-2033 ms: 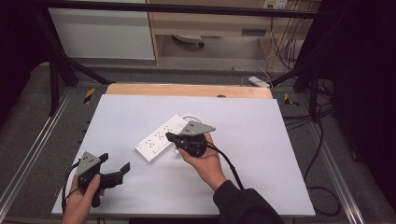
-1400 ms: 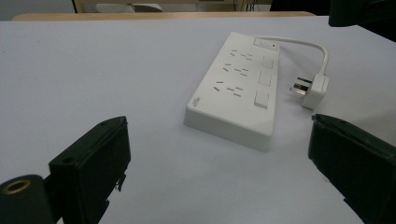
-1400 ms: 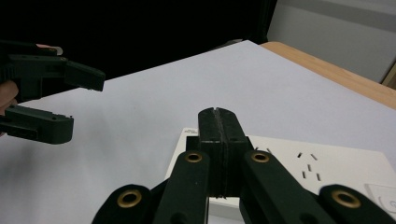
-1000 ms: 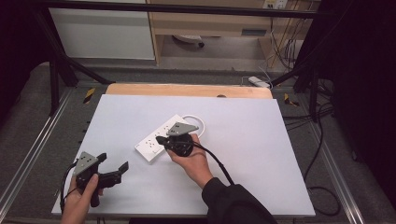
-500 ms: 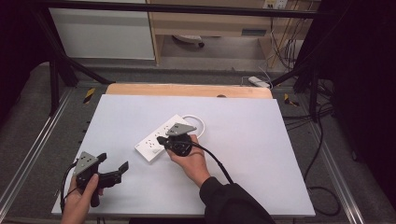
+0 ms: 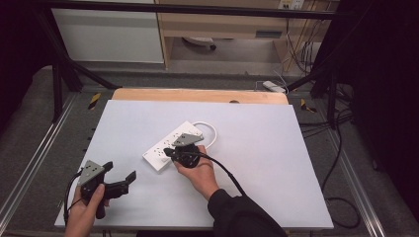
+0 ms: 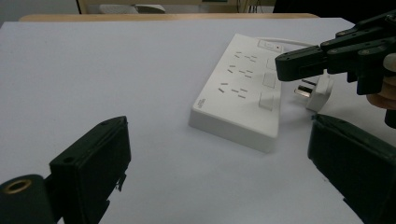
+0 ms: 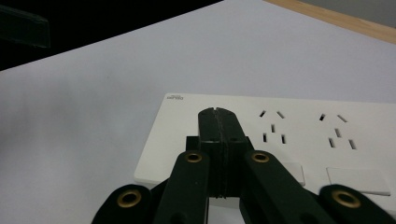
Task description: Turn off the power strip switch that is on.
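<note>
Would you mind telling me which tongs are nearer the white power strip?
Right. The right tongs are shut, directly over the power strip; the left tongs stand open on the table, well short of it.

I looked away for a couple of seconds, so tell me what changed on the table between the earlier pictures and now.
The right tongs slid left and toward the person along the power strip, and now sit shut over its near end, holding nothing. The left tongs stayed open at the table's near left corner. The power strip and its plug have not moved.
</note>
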The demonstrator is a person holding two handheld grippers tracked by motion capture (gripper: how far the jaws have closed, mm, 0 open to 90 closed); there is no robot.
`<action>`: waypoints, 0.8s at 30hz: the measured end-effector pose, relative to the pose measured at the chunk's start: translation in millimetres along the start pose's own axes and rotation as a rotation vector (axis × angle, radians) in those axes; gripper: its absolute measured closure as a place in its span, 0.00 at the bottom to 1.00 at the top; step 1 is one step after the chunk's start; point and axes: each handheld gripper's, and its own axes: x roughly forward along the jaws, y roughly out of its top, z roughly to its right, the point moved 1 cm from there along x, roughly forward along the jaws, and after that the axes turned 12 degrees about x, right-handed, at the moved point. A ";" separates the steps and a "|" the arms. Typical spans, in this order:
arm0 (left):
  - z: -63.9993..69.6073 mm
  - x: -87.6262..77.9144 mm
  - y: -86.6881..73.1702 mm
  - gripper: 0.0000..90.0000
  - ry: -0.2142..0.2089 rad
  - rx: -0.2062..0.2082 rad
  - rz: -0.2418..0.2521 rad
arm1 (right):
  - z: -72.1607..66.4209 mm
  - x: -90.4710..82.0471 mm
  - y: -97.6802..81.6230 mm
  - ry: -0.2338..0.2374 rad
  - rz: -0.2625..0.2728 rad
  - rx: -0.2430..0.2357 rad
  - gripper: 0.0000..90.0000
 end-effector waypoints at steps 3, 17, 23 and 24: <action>0.1 0.0 0.0 0.06 -0.002 -0.002 0.003 | 1.9 1.8 -0.7 -0.006 -0.003 0.008 1.00; 0.2 0.2 0.1 0.06 -0.003 0.000 0.003 | 1.8 6.1 -4.3 -0.011 -0.017 0.019 1.00; -0.1 0.0 0.2 0.06 -0.001 -0.001 0.003 | -0.2 7.5 -6.5 -0.001 -0.027 0.011 1.00; -0.2 0.0 0.3 0.06 -0.001 -0.002 0.004 | -0.6 7.5 -6.6 -0.001 -0.026 0.009 1.00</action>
